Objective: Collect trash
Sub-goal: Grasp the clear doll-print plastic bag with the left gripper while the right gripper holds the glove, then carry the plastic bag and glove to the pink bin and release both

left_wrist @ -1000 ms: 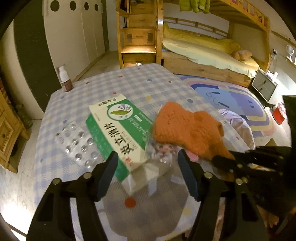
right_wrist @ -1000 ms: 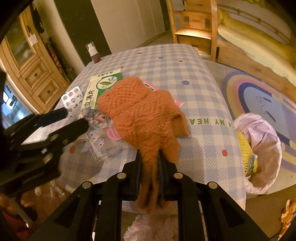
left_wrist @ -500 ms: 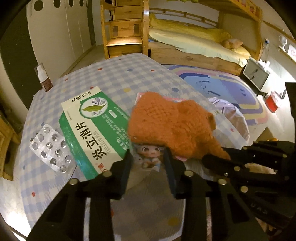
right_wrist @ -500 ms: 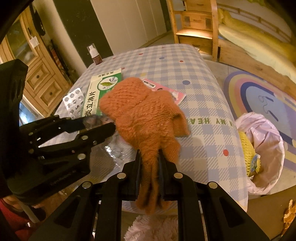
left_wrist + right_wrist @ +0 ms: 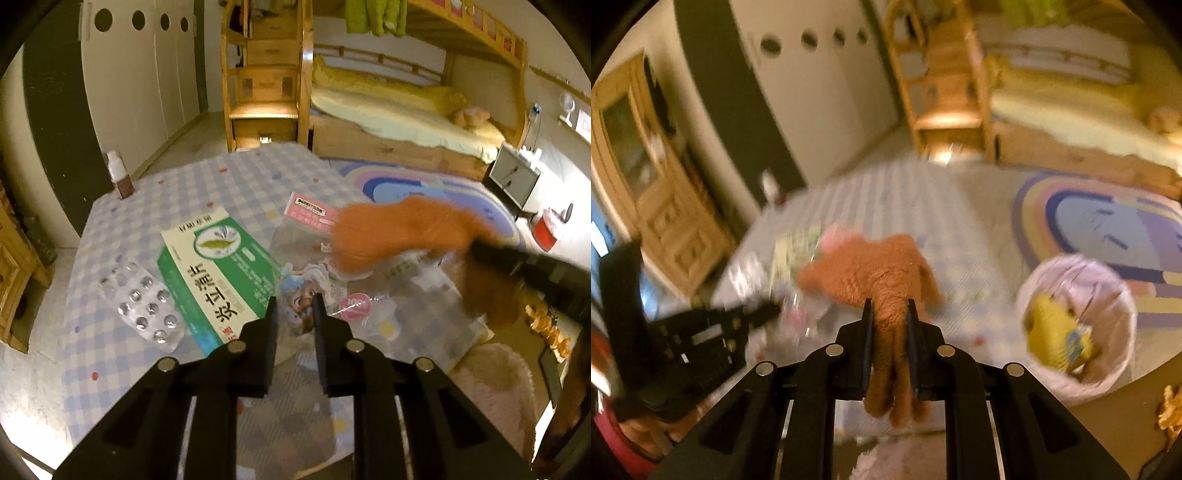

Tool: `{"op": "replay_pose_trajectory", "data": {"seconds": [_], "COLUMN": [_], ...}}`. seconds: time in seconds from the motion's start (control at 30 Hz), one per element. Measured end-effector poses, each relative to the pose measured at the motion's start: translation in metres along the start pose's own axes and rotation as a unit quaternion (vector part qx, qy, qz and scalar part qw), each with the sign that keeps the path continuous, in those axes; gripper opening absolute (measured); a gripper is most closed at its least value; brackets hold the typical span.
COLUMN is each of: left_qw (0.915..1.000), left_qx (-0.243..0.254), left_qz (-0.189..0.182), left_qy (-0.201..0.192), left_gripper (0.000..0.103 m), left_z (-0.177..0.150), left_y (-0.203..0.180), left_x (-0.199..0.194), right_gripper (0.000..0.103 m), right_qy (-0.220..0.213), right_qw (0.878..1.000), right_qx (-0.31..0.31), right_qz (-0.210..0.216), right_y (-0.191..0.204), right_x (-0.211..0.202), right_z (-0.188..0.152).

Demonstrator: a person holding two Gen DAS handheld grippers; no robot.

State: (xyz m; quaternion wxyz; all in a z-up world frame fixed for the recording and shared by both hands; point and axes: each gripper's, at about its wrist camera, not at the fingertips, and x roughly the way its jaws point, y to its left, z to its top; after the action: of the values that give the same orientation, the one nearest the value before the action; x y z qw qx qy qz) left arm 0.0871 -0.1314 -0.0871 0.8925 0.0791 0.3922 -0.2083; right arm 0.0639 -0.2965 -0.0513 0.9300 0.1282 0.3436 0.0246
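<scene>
My left gripper (image 5: 294, 309) has its fingers clamped on the clear cartoon wrapper (image 5: 301, 295); my right gripper (image 5: 889, 314) pinches the orange glove (image 5: 875, 273) above the worktop (image 5: 236, 184).

The orange glove (image 5: 882, 280) is fuzzy knitted wool, rough and matt; the clear wrapper (image 5: 306, 295) with a cartoon figure is glossy crinkled plastic film, as is the pink-labelled packet (image 5: 308, 214); the blister pack (image 5: 142, 306) is shiny silver foil under clear plastic bubbles; the green-and-white medicine box (image 5: 221, 273) is smooth printed card with a slight sheen. The checked tablecloth (image 5: 229, 184) looks a smooth, faintly glossy sheet; both grippers are matt black plastic with bright metal screw heads; the bin liner (image 5: 1108, 295) is thin, wrinkled pale plastic; the bunk bed (image 5: 388, 144) is varnished wood.
</scene>
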Motion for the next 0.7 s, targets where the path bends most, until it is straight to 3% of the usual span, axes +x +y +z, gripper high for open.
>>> {"op": "replay_pose_trajectory", "data": {"seconds": [0.07,0.2,0.47,0.7], "left_qw": [0.9999,0.9991,0.9985,0.9980], "left_qx": [-0.002,-0.011,-0.020,0.012], "left_qz": [0.010,0.029,0.008,0.000], "left_qy": [-0.012,-0.030,-0.050,-0.063], "left_gripper": [0.016,0.016,0.016,0.016], "left_z": [0.003,0.008,0.011,0.014], "left_y": [0.000,0.003,0.000,-0.032], "left_x": [-0.007,-0.018,-0.043,-0.043], "right_gripper": [0.016,0.016,0.016,0.016], "right_qy": [-0.027,-0.023,0.010,-0.006], "right_qw": [0.999,0.998,0.998,0.997], "right_qx": [0.004,0.014,0.029,0.043], "right_qz": [-0.026,-0.056,-0.049,-0.061], "right_y": [-0.008,-0.025,-0.036,-0.049], "right_x": [-0.020,-0.028,-0.018,-0.034], "right_z": [0.008,0.009,-0.011,-0.011]}}
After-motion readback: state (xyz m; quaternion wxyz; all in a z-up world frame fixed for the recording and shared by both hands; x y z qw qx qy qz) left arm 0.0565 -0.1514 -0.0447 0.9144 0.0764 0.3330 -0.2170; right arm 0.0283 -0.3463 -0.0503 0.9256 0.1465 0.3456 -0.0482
